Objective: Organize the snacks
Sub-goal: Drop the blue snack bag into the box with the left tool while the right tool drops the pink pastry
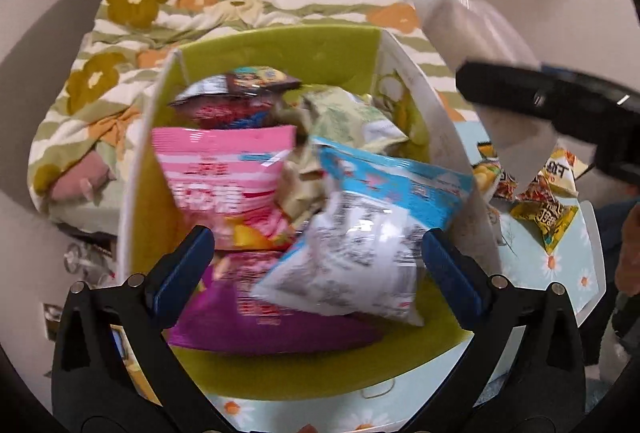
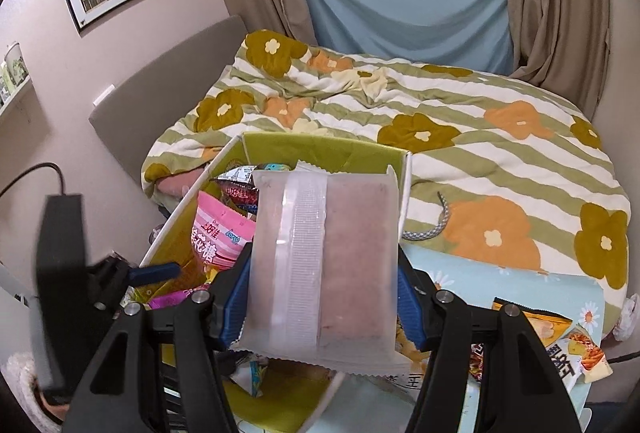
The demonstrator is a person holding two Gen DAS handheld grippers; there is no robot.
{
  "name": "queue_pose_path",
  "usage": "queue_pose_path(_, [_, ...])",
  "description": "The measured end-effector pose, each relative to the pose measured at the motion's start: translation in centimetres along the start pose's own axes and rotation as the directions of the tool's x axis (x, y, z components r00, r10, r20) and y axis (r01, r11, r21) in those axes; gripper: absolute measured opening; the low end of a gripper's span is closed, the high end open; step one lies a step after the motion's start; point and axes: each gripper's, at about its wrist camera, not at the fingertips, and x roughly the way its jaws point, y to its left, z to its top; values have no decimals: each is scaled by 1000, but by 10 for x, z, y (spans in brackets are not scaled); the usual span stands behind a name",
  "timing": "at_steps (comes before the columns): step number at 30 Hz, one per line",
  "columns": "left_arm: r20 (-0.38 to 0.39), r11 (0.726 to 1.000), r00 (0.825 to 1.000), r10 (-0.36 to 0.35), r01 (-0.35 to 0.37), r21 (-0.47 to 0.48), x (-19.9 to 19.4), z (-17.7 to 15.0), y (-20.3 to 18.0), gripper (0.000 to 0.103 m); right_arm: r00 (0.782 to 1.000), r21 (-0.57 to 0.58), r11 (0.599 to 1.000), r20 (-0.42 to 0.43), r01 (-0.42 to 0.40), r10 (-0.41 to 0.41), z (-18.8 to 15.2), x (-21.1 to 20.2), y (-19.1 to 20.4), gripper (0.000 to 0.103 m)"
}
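Right tongs (image 2: 324,289) clamped on a frosted pouch (image 2: 324,265) above the box (image 1: 440,137). Left tongs (image 1: 316,273) wide open, empty, over 2 packets. Could snag the rim, or slide off the heaped bags if dropped.

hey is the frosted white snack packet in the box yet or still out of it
Still out. The right tool is clamped on the frosted packet, holding it upright above the green box, by its right wall.

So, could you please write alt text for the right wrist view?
The right gripper clamps a frosted white packet above a green-lined box of snack bags, with a floral quilt behind.
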Motion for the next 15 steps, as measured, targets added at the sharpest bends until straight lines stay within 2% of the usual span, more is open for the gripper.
queue_pose_path(7, [39, 999, 999, 31, -30, -26, -21, 2, 40, 103, 998, 3, 1000, -54, -26, 26, 11, 24, 20, 58])
queue_pose_path(15, [21, 996, 997, 69, -67, -54, -18, -5, 74, 103, 989, 24, 998, -139, -49, 52, 20, 66, 41, 59])
